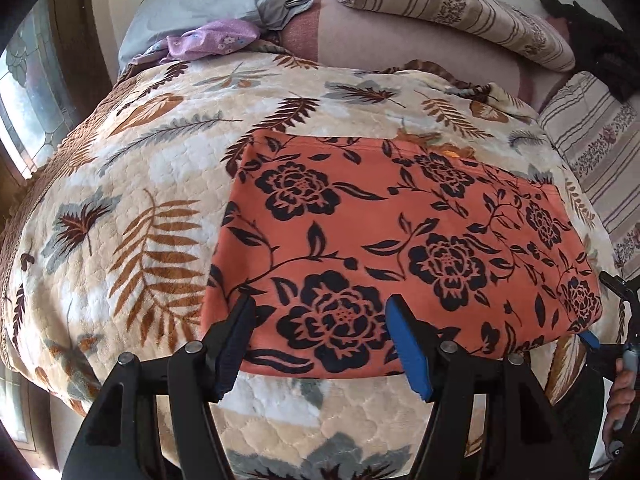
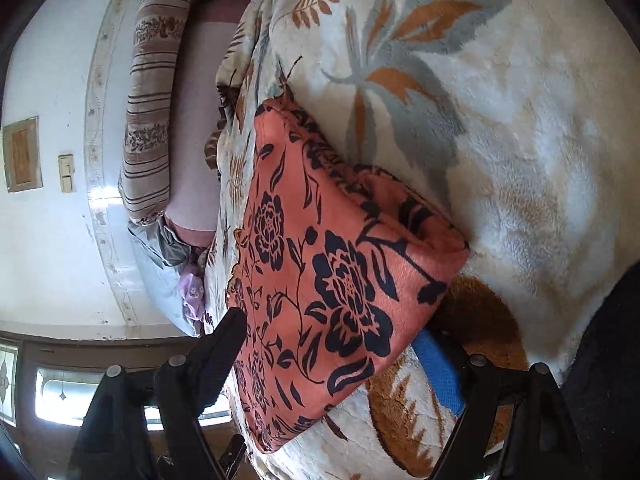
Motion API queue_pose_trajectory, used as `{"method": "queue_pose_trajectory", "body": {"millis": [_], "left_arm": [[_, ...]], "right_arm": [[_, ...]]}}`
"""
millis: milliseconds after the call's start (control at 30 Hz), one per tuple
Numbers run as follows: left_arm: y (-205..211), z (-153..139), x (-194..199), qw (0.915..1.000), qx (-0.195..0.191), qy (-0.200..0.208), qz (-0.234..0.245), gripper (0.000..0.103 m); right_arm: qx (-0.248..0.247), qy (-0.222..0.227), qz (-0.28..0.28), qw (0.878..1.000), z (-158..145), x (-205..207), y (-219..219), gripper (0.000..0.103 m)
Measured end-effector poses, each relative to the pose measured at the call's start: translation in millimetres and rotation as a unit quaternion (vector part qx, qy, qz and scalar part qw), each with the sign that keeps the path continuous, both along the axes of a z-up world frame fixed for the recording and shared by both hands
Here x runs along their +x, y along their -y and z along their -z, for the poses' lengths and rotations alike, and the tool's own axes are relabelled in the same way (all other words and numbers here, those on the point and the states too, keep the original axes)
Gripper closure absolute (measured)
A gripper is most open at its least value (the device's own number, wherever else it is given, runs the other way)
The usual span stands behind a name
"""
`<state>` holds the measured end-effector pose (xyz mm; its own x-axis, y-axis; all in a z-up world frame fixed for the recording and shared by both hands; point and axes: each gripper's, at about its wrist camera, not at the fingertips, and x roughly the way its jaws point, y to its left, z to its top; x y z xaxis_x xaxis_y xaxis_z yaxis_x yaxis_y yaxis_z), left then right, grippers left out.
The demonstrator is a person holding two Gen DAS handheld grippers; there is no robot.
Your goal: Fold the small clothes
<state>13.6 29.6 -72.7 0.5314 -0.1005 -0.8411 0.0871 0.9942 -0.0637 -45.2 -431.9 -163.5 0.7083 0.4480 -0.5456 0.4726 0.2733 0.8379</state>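
Observation:
An orange garment (image 1: 400,240) printed with dark flowers lies folded flat in a rough rectangle on a leaf-patterned blanket (image 1: 140,200). My left gripper (image 1: 320,304) hovers open over the garment's near edge, with nothing pinched between its pads. In the left wrist view my right gripper (image 1: 600,308) sits at the garment's right corner, held by a hand (image 1: 620,400). The right wrist view is rolled sideways. There the garment (image 2: 340,280) lies between the wide jaws of the right gripper (image 2: 328,328). Its blue pad (image 2: 438,376) is tucked under the corner and the black finger (image 2: 224,344) stands clear.
Striped bolsters (image 1: 460,12) and a grey-blue pillow (image 1: 208,4) line the far side of the bed, with a small purple cloth (image 1: 216,40) beside them. A dark garment (image 1: 600,36) lies at the far right. A window (image 1: 28,92) is on the left.

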Motion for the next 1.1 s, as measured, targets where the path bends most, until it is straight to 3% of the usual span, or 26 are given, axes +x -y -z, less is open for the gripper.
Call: {"method": "queue_pose_trajectory", "body": {"millis": [100, 333, 433, 500, 600, 867, 1100], "left_arm": [[24, -3, 6, 0.9997, 0.002, 0.006, 0.024, 0.035], [81, 3, 24, 0.9978, -0.002, 0.005, 0.066, 0.035], [99, 20, 35, 0.9975, 0.015, -0.008, 0.069, 0.035], [109, 43, 43, 0.9958, 0.046, -0.045, 0.064, 0.035], [111, 48, 39, 0.9960, 0.060, -0.031, 0.059, 0.029], [110, 50, 37, 0.9959, 0.060, -0.033, 0.060, 0.026], [104, 36, 36, 0.9976, 0.034, -0.022, 0.057, 0.026]], "right_arm": [[-0.017, 0.009, -0.010, 1.000, -6, 4, 0, 0.030], [-0.019, 0.006, -0.002, 1.000, -3, 4, 0, 0.029], [-0.023, 0.009, -0.005, 1.000, -2, 5, 2, 0.029], [-0.023, 0.011, -0.006, 1.000, -1, 8, 3, 0.029], [-0.025, 0.013, -0.010, 1.000, 0, 10, 3, 0.029], [-0.035, 0.008, -0.016, 0.999, 0, 13, 1, 0.028], [-0.067, 0.021, -0.029, 0.997, -19, 18, -7, 0.028]]}}
